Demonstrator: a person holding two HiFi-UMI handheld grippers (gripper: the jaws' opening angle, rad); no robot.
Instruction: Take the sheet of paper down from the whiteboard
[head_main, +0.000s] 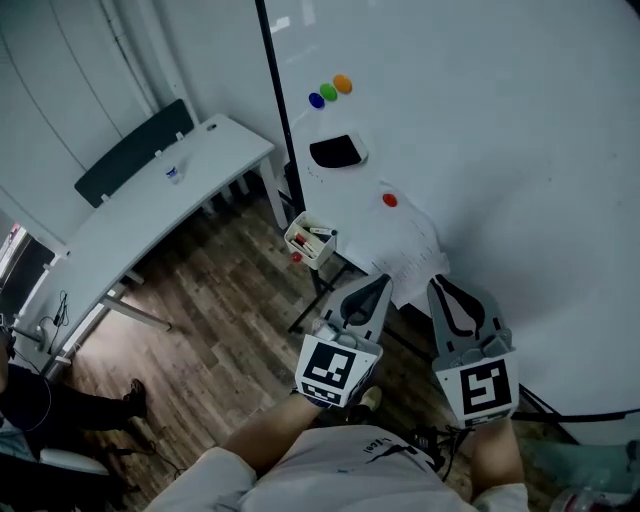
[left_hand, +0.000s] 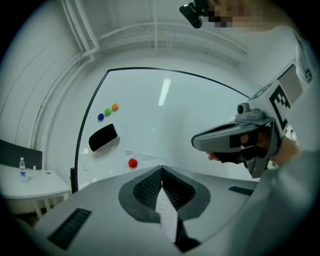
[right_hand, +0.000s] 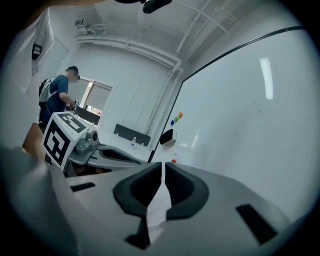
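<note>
The white sheet of paper (head_main: 408, 250) lies against the whiteboard (head_main: 500, 150), its lower edge pinched by both grippers. My left gripper (head_main: 381, 281) is shut on the sheet's lower left part; a strip of paper (left_hand: 167, 210) shows between its closed jaws. My right gripper (head_main: 438, 284) is shut on the lower right part, with paper (right_hand: 159, 207) between its jaws too. A red magnet (head_main: 389, 200) sits at the sheet's top edge; whether it still pins the paper I cannot tell. Each gripper shows in the other's view: right gripper (left_hand: 198, 142), left gripper (right_hand: 134, 160).
On the board are a black eraser (head_main: 337, 151) and blue, green and orange magnets (head_main: 329, 92). A small marker basket (head_main: 310, 240) hangs at the board's lower left. A white desk (head_main: 130, 240) with a bottle (head_main: 174, 174) stands to the left. A person (right_hand: 59, 97) stands far back.
</note>
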